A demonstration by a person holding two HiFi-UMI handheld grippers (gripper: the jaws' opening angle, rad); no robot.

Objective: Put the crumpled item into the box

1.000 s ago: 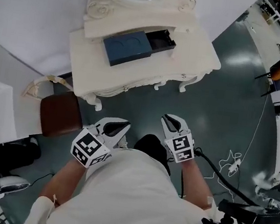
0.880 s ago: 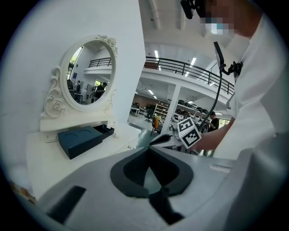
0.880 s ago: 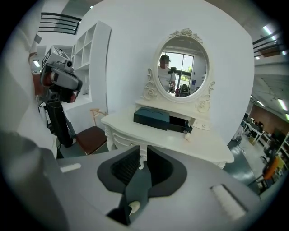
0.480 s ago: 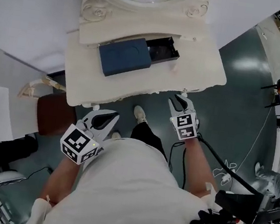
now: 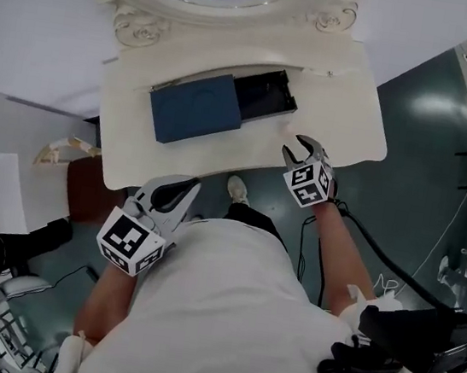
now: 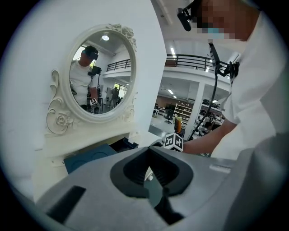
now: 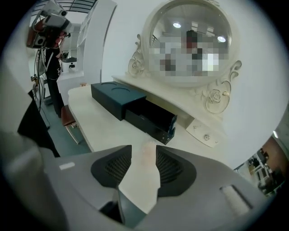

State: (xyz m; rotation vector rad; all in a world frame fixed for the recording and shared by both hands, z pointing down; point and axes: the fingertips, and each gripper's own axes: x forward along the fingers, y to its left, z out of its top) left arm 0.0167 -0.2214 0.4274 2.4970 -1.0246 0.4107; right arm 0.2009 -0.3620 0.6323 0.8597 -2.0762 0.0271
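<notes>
Ahead of my right gripper (image 5: 299, 147) spreads the white tabletop (image 5: 134, 154), with the oval mirror (image 7: 192, 43) standing at its far edge. Between mirror and gripper lies the dark box (image 5: 197, 107), its long axis running across my line of reach. Its black tray (image 5: 265, 95) is slid out at the end nearer this gripper, and I judge that open tray to be where the item should go.

The crumpled item (image 7: 146, 151), a small pale scrap, lies on the tabletop just off the gripper's tips, in line with the gap between the jaws and just short of the tray's near corner. The jaws have just been opening and stand released, with nothing pressed between the pads.

My left gripper (image 5: 188, 188) hangs back at the tabletop's near edge, well apart from the item, jaws clenched on nothing. The right hand is clearly the nearer one. As I see it, the pick needs a short push straight ahead and down, then a short carry onward to the tray.
</notes>
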